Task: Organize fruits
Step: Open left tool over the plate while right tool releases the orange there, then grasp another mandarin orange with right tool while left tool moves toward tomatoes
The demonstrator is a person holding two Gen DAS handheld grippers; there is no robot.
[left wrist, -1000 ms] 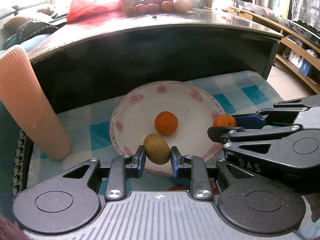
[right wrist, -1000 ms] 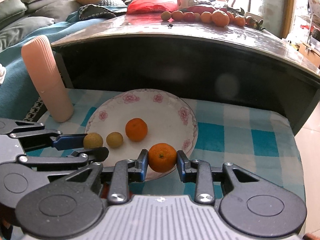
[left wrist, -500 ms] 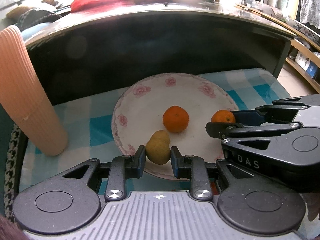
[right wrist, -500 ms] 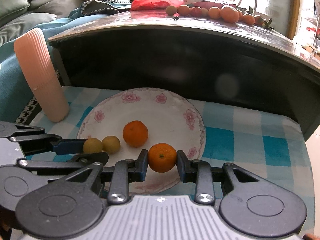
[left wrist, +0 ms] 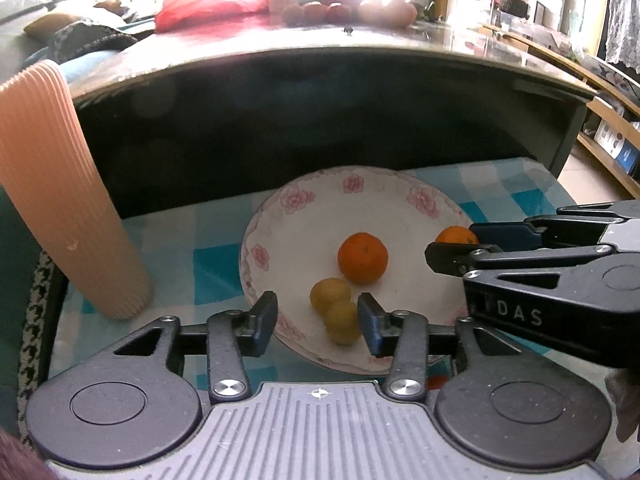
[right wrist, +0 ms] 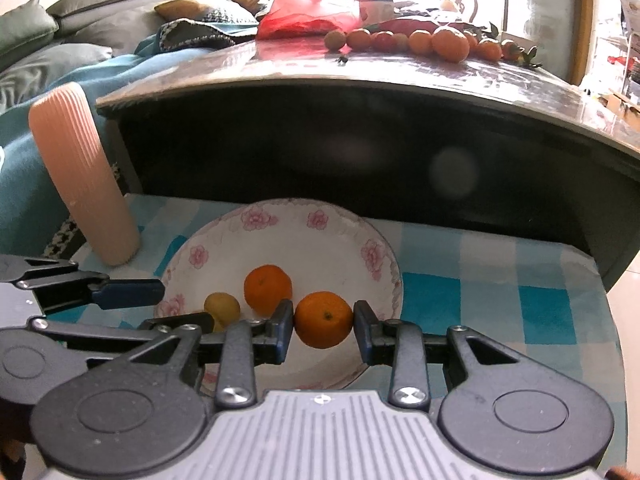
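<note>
A dark surface [right wrist: 400,76] is stretching across the far view ahead of both claws, carrying a row of fruit [right wrist: 420,42] and a red bag [right wrist: 308,8]. Below it, a blue checked cloth [right wrist: 500,280] is lying under the claws, and a ribbed pink cylinder [left wrist: 52,184] is standing on it well to the left of the left claw [left wrist: 318,318]. A flowered plate [left wrist: 360,204] is sitting on the cloth just ahead of both claws. The left claw is standing wide open over the plate's near rim, gripping nothing; two small yellow fruits [left wrist: 338,310] are lying touching each other between its fingers, free on the plate. The right claw [right wrist: 324,326] is closed onto an orange [right wrist: 323,319], holding it over the plate's near right part; in the left view this orange [left wrist: 456,236] is showing at the claw's tip. A second orange [left wrist: 363,257] is resting on the plate just ahead of the yellow fruits and just left of the held one. I cannot tell whether the held orange is touching the plate.
</note>
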